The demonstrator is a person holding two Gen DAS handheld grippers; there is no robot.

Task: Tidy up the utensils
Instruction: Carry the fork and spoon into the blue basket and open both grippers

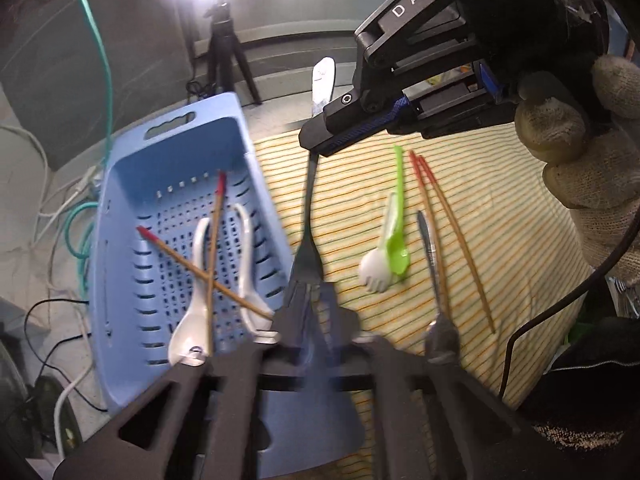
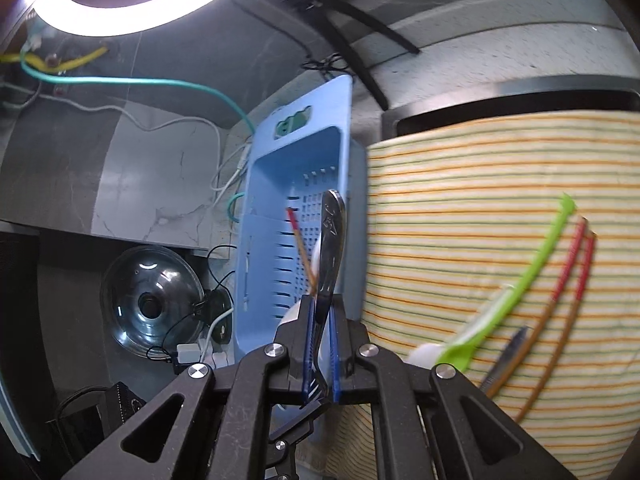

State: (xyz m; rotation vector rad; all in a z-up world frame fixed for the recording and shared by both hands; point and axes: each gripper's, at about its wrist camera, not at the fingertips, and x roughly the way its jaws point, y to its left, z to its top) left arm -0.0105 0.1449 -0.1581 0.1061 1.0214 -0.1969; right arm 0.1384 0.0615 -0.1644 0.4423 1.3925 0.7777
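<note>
Dark metal fork (image 1: 307, 216) is hanging in the air between both claws, its long axis running from the left gripper (image 1: 310, 300), clamped shut on the tines end, up to the right gripper (image 1: 320, 140), pinched on the handle. Perforated blue plastic basket (image 1: 120, 208) is sitting just left of the fork, so the left hand is nearer to it, over the striped cloth (image 1: 500, 208).

Both hand-held grippers (image 1: 310, 296) (image 2: 322, 320) clamped, angled downward

metal fork (image 1: 307, 216) tines hidden behind left gripper (image 1: 310, 300); basket (image 1: 120, 208) near end cut off.
</note>
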